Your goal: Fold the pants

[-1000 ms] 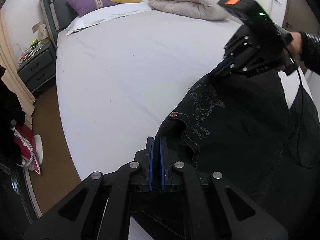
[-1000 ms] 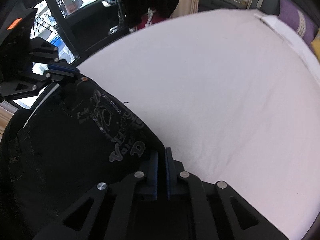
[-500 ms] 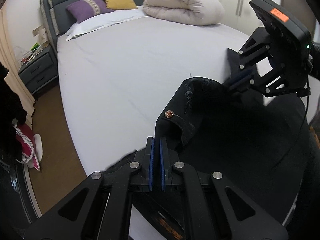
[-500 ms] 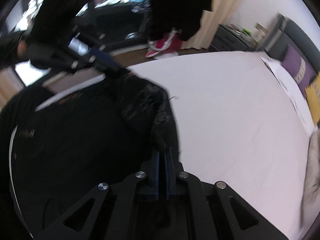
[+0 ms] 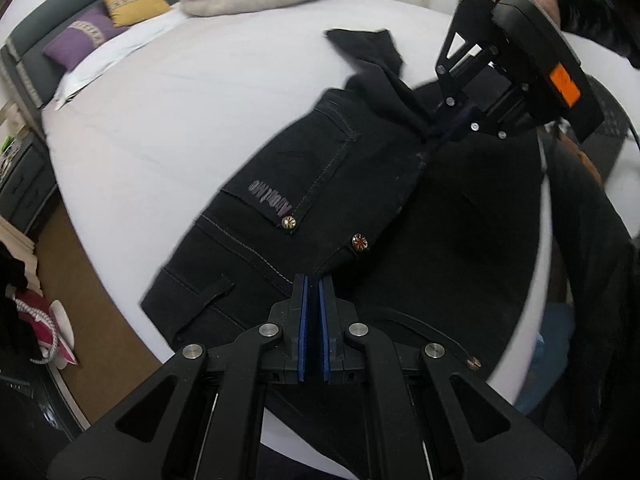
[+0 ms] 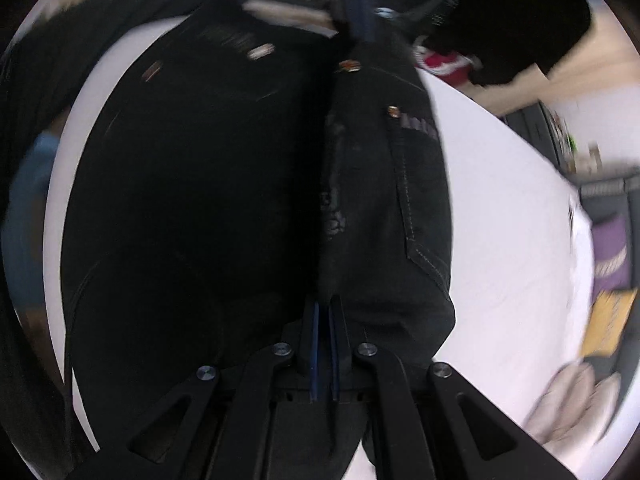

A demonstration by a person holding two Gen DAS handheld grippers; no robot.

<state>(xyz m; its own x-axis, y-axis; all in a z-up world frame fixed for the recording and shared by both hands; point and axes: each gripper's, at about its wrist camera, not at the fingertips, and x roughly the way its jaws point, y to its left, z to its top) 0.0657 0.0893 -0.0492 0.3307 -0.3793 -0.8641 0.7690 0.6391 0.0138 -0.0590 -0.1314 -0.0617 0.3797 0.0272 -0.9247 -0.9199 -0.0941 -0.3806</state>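
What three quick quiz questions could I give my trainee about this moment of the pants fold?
1. True or false: both tongs are shut on the black pants.
2. The pants lie on: A) the brown floor, B) the white bed, C) the nightstand.
3. Fill in: of the two pillows at the headboard, one is purple and the other is ____.

Key: 1 true: the left tongs pinch the near edge of the pants and the right tongs the far end. 2 B. 3 yellow.
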